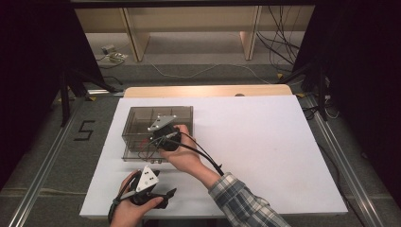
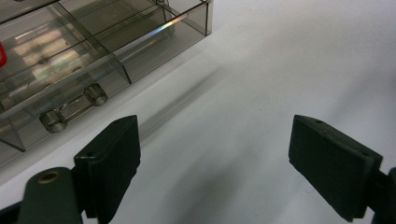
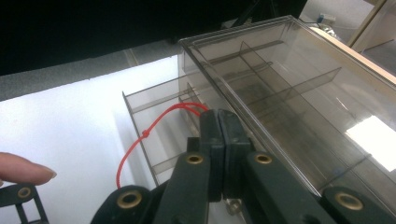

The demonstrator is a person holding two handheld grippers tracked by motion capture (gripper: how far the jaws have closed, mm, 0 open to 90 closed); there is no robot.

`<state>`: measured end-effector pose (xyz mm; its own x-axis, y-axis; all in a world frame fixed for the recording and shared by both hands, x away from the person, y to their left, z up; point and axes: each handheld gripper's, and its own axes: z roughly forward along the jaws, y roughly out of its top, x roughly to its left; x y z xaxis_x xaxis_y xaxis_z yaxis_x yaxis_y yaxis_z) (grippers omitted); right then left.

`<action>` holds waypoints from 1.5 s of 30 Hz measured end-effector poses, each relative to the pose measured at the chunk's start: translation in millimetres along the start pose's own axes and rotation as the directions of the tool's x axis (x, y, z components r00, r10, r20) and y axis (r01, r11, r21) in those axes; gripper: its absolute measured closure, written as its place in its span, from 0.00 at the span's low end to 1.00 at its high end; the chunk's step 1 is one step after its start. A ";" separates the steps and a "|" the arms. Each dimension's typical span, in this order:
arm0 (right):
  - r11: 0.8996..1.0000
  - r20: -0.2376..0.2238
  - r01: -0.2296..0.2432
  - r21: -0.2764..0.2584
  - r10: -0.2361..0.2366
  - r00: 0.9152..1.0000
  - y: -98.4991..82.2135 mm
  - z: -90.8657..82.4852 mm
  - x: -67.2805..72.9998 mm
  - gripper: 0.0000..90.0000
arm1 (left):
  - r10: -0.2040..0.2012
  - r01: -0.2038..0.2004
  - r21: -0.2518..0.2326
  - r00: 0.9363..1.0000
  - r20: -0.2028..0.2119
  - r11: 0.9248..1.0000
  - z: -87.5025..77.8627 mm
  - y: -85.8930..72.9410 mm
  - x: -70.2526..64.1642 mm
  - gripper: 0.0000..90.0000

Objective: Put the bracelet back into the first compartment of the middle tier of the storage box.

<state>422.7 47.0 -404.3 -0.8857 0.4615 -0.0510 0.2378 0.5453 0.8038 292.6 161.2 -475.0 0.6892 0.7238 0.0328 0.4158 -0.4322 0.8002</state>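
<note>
At the front of the smoky clear plastic drawer box (image 1: 142, 116), a thin, limp red cord (image 3: 140, 140) is pinched in the closed right gripper (image 3: 218, 140), best held at its knot, while the left gripper (image 2: 215, 158) is held wide open and empty nearby.

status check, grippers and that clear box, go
Left gripper open, over bare white table. Right gripper shut at open drawer of clear box, red string looping beside it. Nothing else in the way.
</note>
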 end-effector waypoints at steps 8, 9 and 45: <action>1.000 -0.009 0.005 0.009 -0.005 1.000 2.9 8.1 0.1 1.00 | -0.001 0.001 0.001 1.000 0.002 1.000 0.2 -0.2 0.0 0.19; 1.000 -0.009 0.005 0.010 -0.005 1.000 2.9 9.1 0.2 1.00 | -0.001 0.001 0.001 1.000 0.002 1.000 0.2 -0.2 0.0 0.19; 1.000 -0.016 0.024 -0.005 -0.024 1.000 18.2 36.3 3.6 1.00 | -0.001 0.001 0.000 1.000 0.011 1.000 0.1 -0.2 -0.7 0.19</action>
<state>438.3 84.0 -411.3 -0.8974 0.4370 -0.0610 0.2145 0.5528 0.8052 292.1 160.6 -475.3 0.6949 0.7186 0.0256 0.4165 -0.4314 0.8002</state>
